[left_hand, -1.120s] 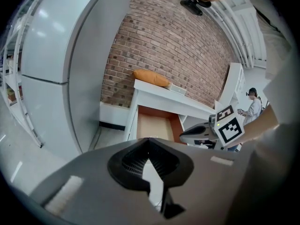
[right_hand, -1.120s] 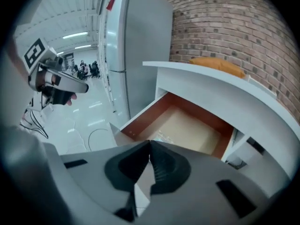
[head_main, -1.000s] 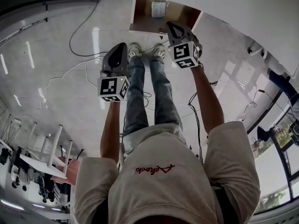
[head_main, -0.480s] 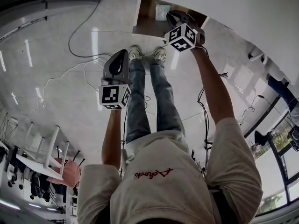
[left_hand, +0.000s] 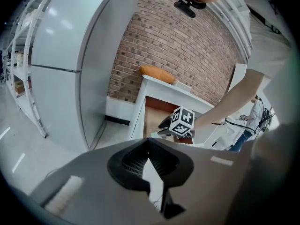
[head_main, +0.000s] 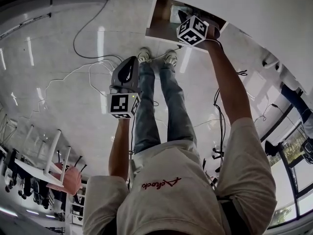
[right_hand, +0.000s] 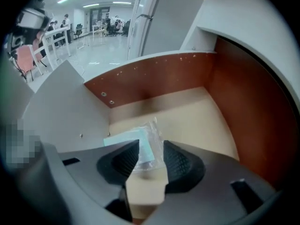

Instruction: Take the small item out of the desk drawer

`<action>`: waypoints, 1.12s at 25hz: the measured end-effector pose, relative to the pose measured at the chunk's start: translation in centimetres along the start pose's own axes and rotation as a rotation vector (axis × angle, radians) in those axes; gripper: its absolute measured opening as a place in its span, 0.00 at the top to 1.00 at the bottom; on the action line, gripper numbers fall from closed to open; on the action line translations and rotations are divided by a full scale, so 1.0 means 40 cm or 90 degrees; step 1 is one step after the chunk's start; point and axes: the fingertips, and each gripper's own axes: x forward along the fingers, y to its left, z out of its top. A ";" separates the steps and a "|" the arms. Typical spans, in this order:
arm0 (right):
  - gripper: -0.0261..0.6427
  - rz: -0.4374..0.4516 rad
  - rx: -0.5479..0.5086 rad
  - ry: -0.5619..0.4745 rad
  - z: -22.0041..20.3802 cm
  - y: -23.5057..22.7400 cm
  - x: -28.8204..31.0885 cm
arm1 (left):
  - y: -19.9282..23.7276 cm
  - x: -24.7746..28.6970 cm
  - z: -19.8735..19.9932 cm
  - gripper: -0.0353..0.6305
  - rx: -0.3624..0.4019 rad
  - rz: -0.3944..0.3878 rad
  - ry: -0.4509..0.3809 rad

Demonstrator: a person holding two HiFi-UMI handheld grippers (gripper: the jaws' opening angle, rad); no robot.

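Observation:
The small item, a clear plastic packet with a pale blue card inside, lies flat on the wooden floor of the open drawer. My right gripper is inside the drawer and its jaws are opening. The packet's near end lies between the tips, and the pads do not press on it. In the head view the right gripper reaches into the drawer, and the packet is partly hidden behind it. My left gripper hangs over the floor, away from the drawer, shut and holding nothing.
The drawer belongs to a white desk with an orange object on top. Reddish-brown walls close the drawer in. Cables run across the glossy floor by the person's feet. White chairs stand behind on the left.
My right gripper has moved forward from the drawer's front edge into the drawer. The left gripper has drifted slightly back towards the person.

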 end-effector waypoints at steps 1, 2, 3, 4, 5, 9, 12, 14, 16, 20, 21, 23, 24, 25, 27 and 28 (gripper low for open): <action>0.76 0.000 -0.002 0.003 0.000 -0.004 0.009 | 0.004 0.000 -0.002 0.93 0.000 0.001 0.000; 0.75 0.001 -0.002 0.006 0.000 -0.007 0.017 | 0.009 -0.001 -0.003 0.93 -0.001 0.003 -0.001; 0.74 0.003 -0.002 0.008 0.000 -0.010 0.024 | 0.014 -0.002 -0.003 0.93 -0.002 0.005 -0.002; 0.73 0.004 -0.004 0.011 0.000 -0.013 0.030 | 0.018 -0.003 -0.003 0.93 -0.004 0.007 -0.003; 0.73 0.006 -0.010 0.014 -0.001 -0.014 0.036 | 0.021 -0.003 -0.004 0.93 -0.006 0.009 -0.005; 0.73 0.008 -0.048 0.019 -0.008 -0.009 0.047 | 0.027 -0.003 -0.009 0.93 -0.013 0.014 -0.010; 0.73 -0.009 -0.070 0.018 -0.009 -0.012 0.049 | 0.028 0.003 -0.008 0.93 -0.015 0.015 -0.014; 0.75 -0.009 -0.082 0.023 -0.010 -0.005 0.051 | 0.026 0.004 -0.007 0.93 -0.014 0.013 -0.015; 0.86 -0.005 -0.100 0.030 -0.010 0.011 0.054 | 0.025 0.004 -0.003 0.93 -0.011 0.013 -0.015; 0.93 -0.008 -0.095 0.031 -0.008 0.020 0.053 | 0.031 -0.002 -0.003 0.93 -0.006 0.015 -0.013; 0.93 -0.008 -0.091 0.030 -0.007 0.020 0.051 | 0.032 -0.004 -0.003 0.93 -0.005 0.016 -0.013; 0.94 -0.009 -0.080 0.026 -0.002 0.018 0.041 | 0.032 -0.006 -0.001 0.93 -0.003 0.017 -0.015; 0.94 -0.013 -0.074 0.022 0.000 0.016 0.032 | 0.029 -0.007 0.001 0.93 -0.002 0.016 -0.016; 0.94 -0.017 -0.069 0.018 0.004 0.014 0.021 | 0.025 -0.008 0.004 0.93 -0.001 0.015 -0.017; 0.94 -0.029 -0.064 0.005 0.012 0.010 -0.006 | 0.014 -0.010 0.011 0.93 -0.002 0.011 -0.018; 0.94 -0.036 -0.064 -0.002 0.015 0.008 -0.021 | 0.008 -0.010 0.015 0.93 -0.002 0.008 -0.018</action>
